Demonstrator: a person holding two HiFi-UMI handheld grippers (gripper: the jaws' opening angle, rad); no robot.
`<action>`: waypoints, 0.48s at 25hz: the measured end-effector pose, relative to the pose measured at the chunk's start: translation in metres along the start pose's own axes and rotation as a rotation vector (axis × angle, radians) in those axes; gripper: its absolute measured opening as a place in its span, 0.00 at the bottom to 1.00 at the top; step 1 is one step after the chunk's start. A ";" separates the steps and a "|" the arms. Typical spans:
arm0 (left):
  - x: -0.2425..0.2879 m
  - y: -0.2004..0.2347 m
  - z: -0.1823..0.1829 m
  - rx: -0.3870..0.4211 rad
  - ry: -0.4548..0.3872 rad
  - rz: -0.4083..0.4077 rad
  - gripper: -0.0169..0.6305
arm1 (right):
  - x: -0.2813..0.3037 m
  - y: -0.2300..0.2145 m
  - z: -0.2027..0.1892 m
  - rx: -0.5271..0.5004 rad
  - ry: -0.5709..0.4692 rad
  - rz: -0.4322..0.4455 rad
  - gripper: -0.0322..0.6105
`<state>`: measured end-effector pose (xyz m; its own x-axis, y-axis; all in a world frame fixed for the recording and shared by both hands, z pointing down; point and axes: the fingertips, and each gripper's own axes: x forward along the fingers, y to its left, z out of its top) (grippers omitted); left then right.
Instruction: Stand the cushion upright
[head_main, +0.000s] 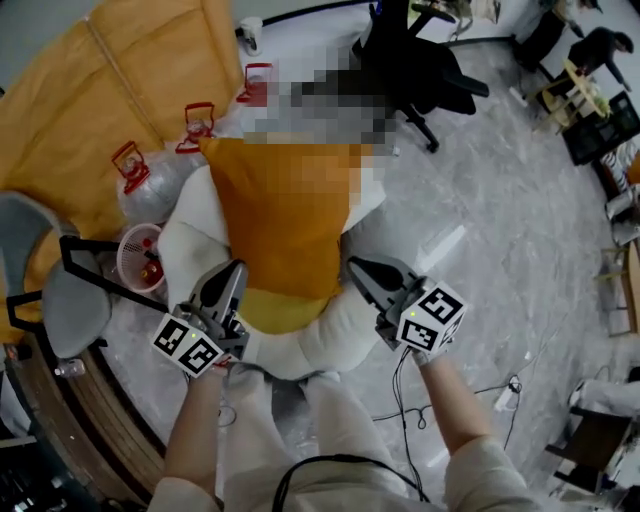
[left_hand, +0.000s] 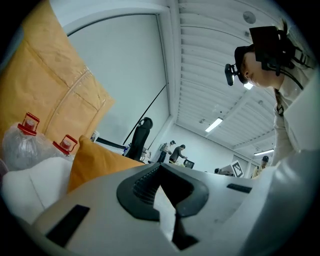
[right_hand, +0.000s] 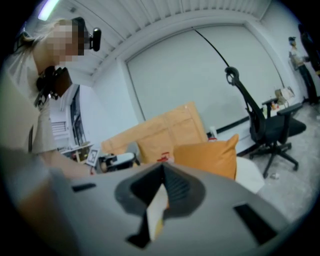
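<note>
Right now the left claw and right claw are each pinching a sliver of pale cloth beside the orange cushion, which is resting on the white seat. Being soft and light, it's likely flopping unless gripped by its corners.

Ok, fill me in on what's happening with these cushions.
A person holds a gripper in each hand. The left gripper and right gripper are each shut on a pinch of pale fabric at the near edge of the white cushion. An orange cushion lies on top of it.
</note>
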<state>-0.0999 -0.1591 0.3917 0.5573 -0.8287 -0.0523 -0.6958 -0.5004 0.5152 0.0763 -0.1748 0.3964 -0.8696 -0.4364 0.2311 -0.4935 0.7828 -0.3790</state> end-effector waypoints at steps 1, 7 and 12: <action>-0.003 -0.007 0.002 0.001 -0.004 0.004 0.06 | -0.005 0.006 0.003 -0.012 0.007 0.011 0.07; -0.016 -0.054 0.014 -0.004 -0.043 0.034 0.06 | -0.035 0.038 0.019 -0.050 0.026 0.072 0.07; -0.029 -0.096 0.020 -0.003 -0.036 0.044 0.06 | -0.052 0.074 0.026 -0.082 0.045 0.131 0.07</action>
<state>-0.0585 -0.0917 0.3265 0.5100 -0.8581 -0.0602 -0.7178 -0.4631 0.5200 0.0845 -0.1060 0.3331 -0.9240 -0.3088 0.2253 -0.3711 0.8663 -0.3343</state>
